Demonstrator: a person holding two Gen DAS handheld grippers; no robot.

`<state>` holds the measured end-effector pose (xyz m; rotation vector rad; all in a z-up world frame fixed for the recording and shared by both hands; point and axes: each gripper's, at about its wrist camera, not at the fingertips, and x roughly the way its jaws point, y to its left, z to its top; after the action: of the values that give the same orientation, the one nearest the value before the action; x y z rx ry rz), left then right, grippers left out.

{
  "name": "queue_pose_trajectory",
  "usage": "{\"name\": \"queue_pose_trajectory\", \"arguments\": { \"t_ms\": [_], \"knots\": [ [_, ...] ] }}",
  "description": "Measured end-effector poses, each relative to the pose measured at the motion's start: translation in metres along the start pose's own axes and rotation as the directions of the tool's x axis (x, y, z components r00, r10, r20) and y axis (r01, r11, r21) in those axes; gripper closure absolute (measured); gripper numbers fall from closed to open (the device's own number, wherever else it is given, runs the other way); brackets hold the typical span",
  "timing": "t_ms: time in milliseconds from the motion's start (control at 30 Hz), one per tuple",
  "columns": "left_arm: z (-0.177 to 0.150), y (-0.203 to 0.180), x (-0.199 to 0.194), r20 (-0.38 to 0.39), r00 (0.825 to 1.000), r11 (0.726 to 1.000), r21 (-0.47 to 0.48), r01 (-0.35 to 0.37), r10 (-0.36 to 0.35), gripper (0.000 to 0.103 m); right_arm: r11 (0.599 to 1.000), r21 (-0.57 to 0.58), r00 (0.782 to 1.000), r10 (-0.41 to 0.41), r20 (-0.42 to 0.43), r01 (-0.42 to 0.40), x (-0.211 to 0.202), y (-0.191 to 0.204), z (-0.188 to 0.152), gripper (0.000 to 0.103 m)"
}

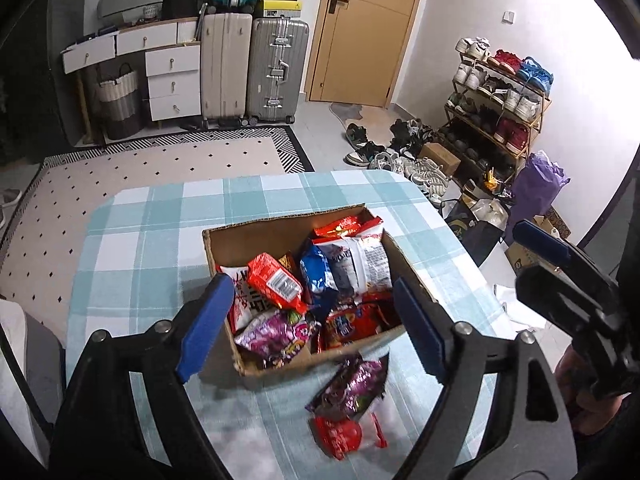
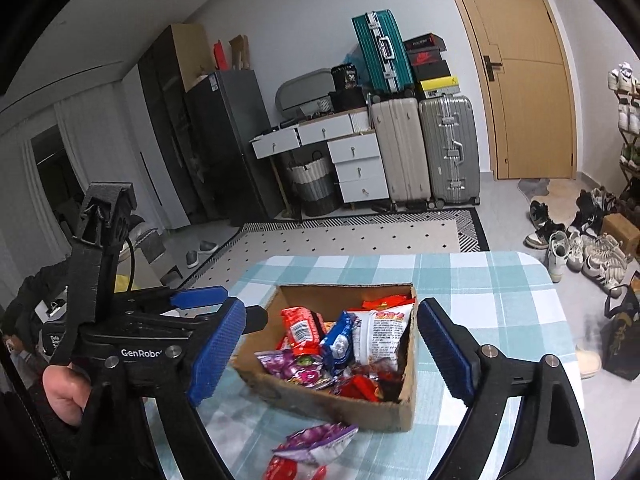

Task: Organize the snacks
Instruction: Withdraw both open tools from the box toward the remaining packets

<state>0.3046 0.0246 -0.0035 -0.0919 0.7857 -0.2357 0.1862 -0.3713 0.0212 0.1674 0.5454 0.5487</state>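
A cardboard box (image 1: 224, 248) (image 2: 360, 412) full of snack packets stands on the checked table. Inside lie a red packet (image 1: 276, 282) (image 2: 300, 330), a blue one (image 1: 316, 270), a white one (image 1: 368, 260) and a purple one (image 1: 276, 334). A purple packet (image 1: 352, 384) (image 2: 320, 444) and a red packet (image 1: 340, 436) (image 2: 280, 470) lie on the cloth in front of the box. My left gripper (image 1: 312, 324) is open and empty above the box's near side. My right gripper (image 2: 332, 352) is open and empty above the box; it also shows in the left wrist view (image 1: 560, 264).
The table with the teal checked cloth (image 1: 140, 240) (image 2: 500, 300) ends close behind the box. Beyond are a rug (image 1: 140, 168), suitcases (image 1: 276, 68), a drawer unit (image 1: 172, 76), a door (image 1: 368, 28), shoes and a shoe rack (image 1: 496, 112), and bags (image 1: 536, 188) on the right.
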Motion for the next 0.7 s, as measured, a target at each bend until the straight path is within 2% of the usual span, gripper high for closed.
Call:
{"name": "queue_pose_trajectory", "arguments": {
  "t_ms": [433, 600, 700],
  "knots": [
    [-0.04, -0.027, -0.073, 0.061, 0.998, 0.999, 0.023, -0.035, 0.033, 0.013, 0.999, -0.032, 0.999, -0.001, 0.041, 0.002, -0.074, 0.034, -0.032, 0.009],
    [-0.055, -0.032, -0.1, 0.091, 0.995, 0.999, 0.0, -0.048, 0.047, 0.001, 1.0, -0.005, 0.999, 0.002, 0.05, -0.001, -0.096, 0.038, -0.052, 0.009],
    [-0.072, -0.034, -0.116, 0.108, 0.993, 0.999, -0.01, -0.047, 0.048, 0.001, 1.0, 0.003, 0.998, 0.0, 0.057, 0.0, -0.106, 0.039, -0.063, 0.009]
  ]
}}
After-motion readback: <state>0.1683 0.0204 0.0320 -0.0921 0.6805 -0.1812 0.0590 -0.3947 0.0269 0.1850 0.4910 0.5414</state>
